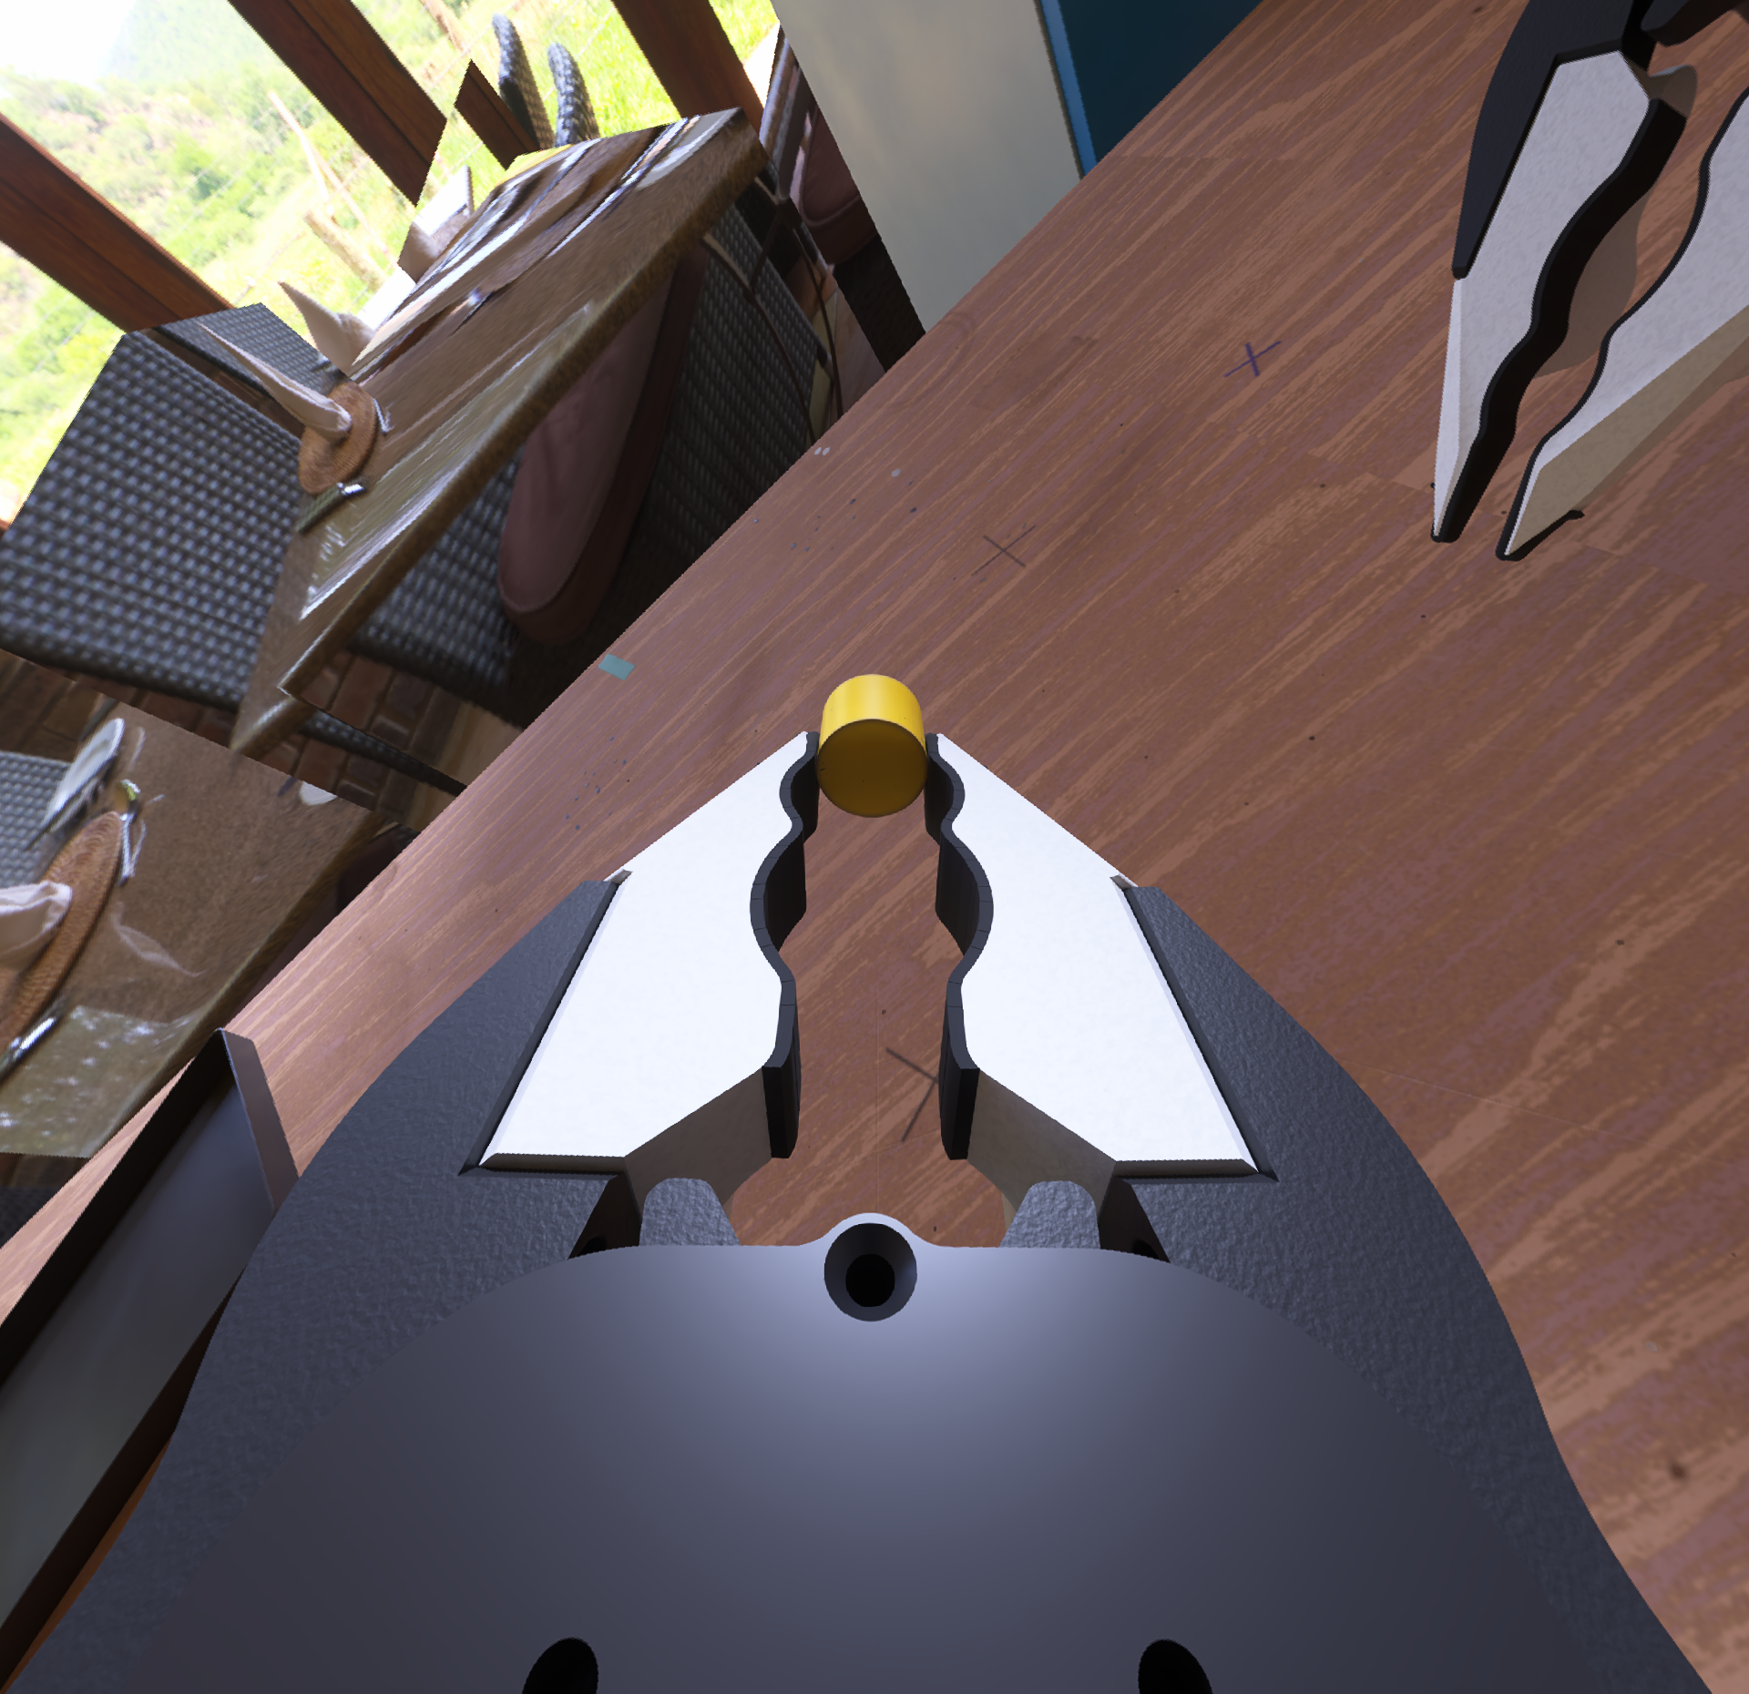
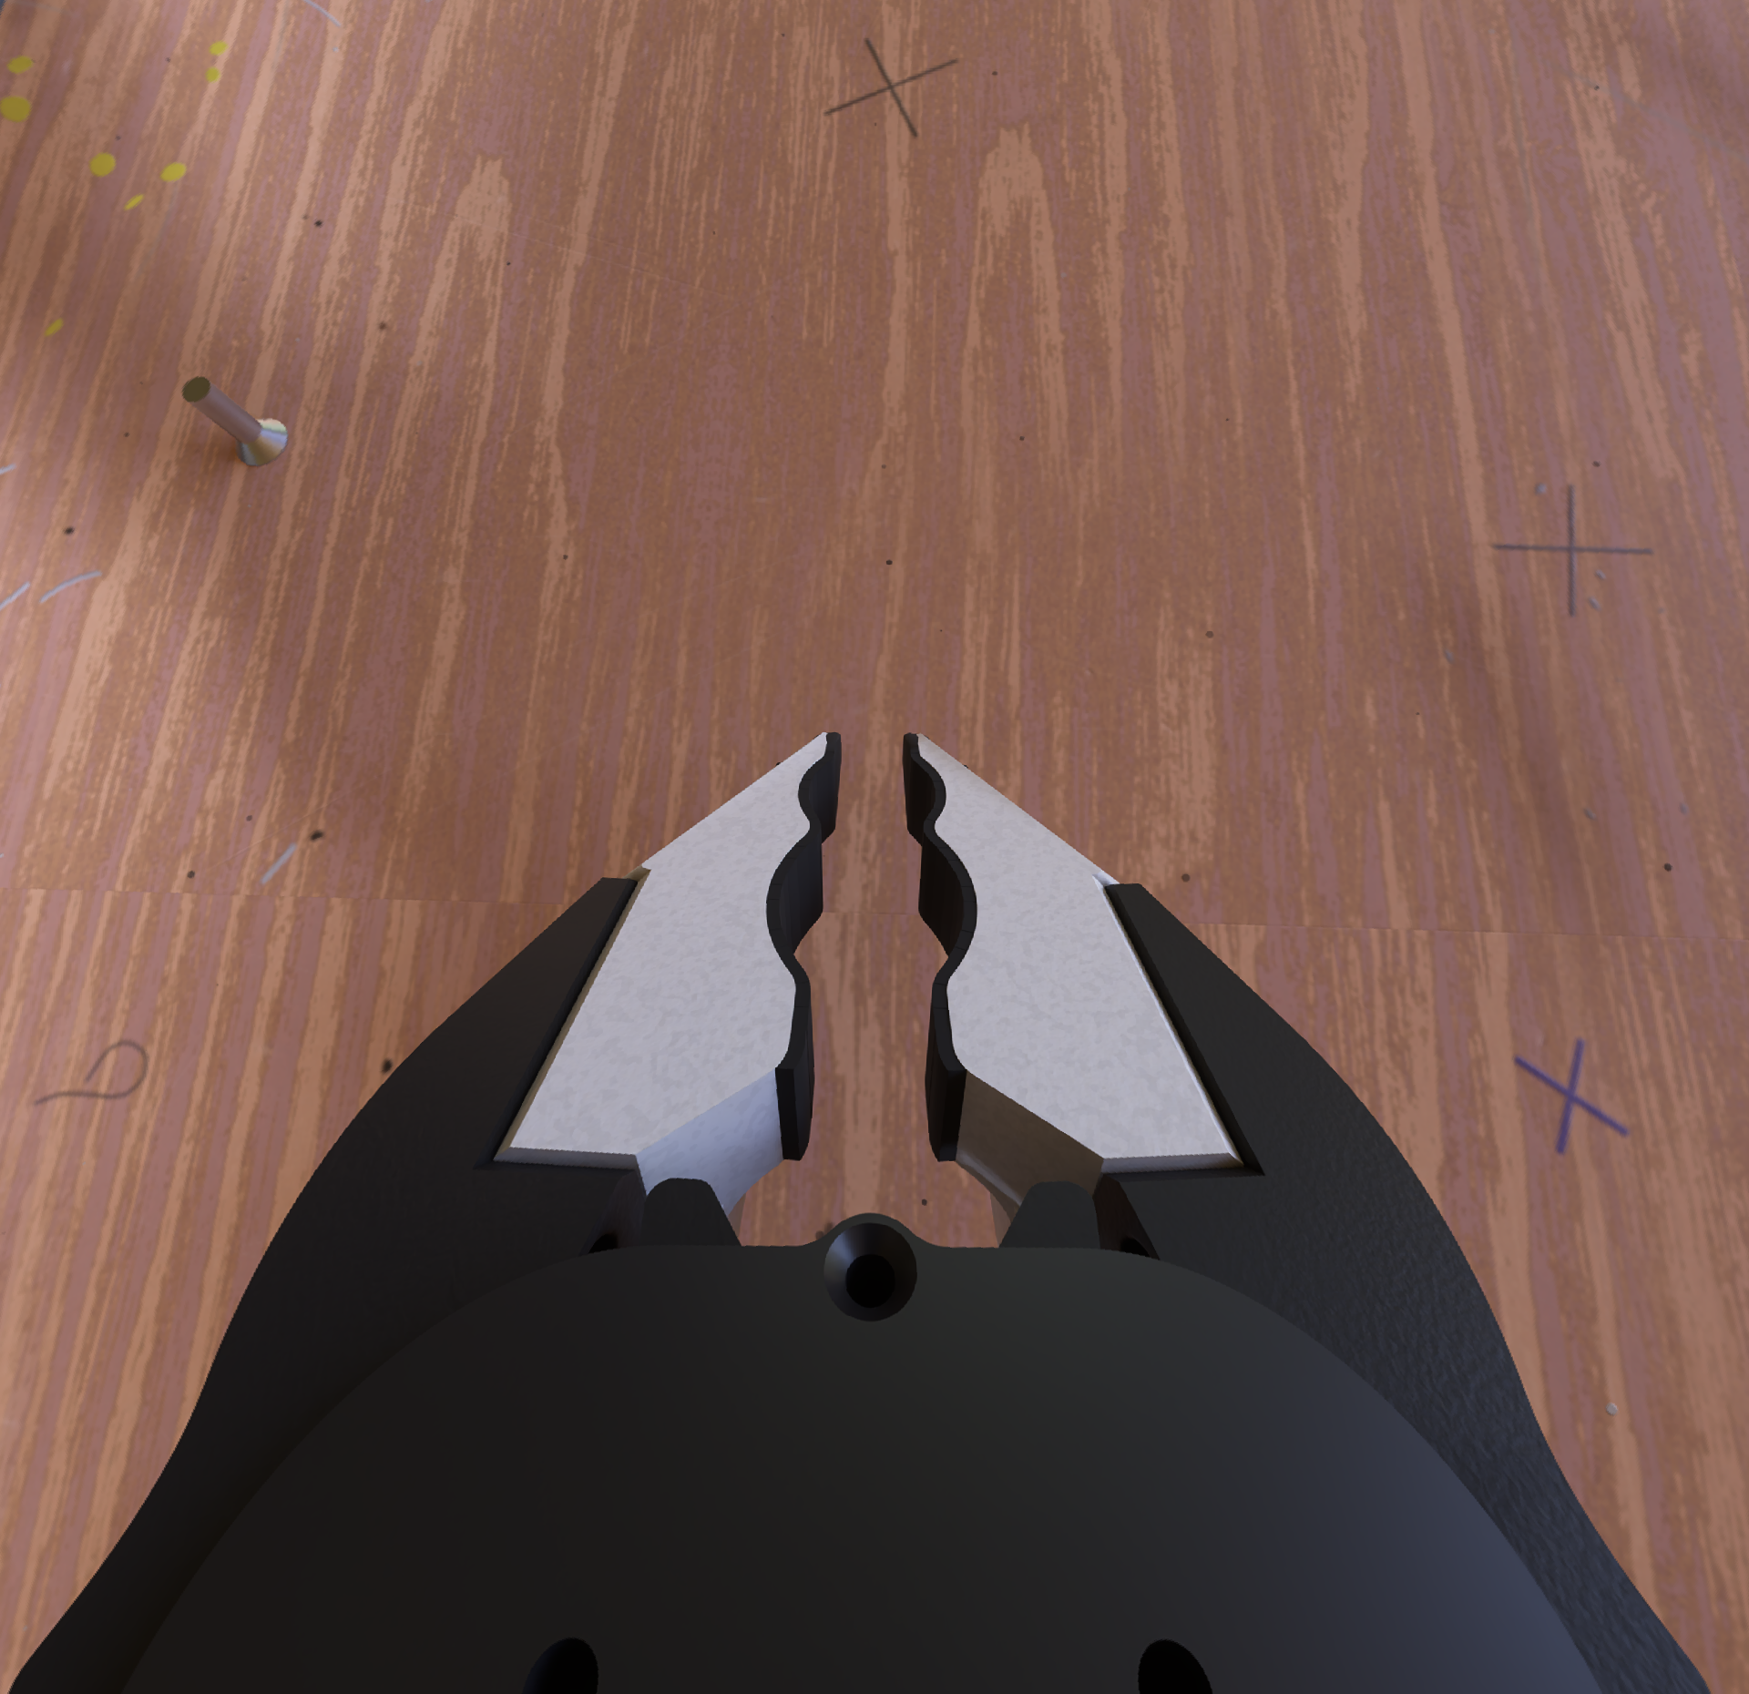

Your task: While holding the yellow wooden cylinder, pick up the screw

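My left gripper (image 1: 871,748) is shut on the yellow wooden cylinder (image 1: 871,773), pinching it between its fingertips above the brown wooden table (image 1: 1230,797). The screw (image 2: 237,421), small and metallic with a flat head, lies on the table (image 2: 1136,371) far ahead and to the left of my right gripper (image 2: 871,745). The right gripper's jaws stand a narrow gap apart with nothing between them. It also shows in the left wrist view (image 1: 1481,537) at the upper right, tips down near the table. The screw does not show in the left wrist view.
The table's edge (image 1: 662,627) runs diagonally in the left wrist view; beyond it are wicker chairs (image 1: 142,532) and other set tables (image 1: 492,362). Pen crosses (image 2: 890,87) and yellow paint spots (image 2: 99,165) mark the tabletop.
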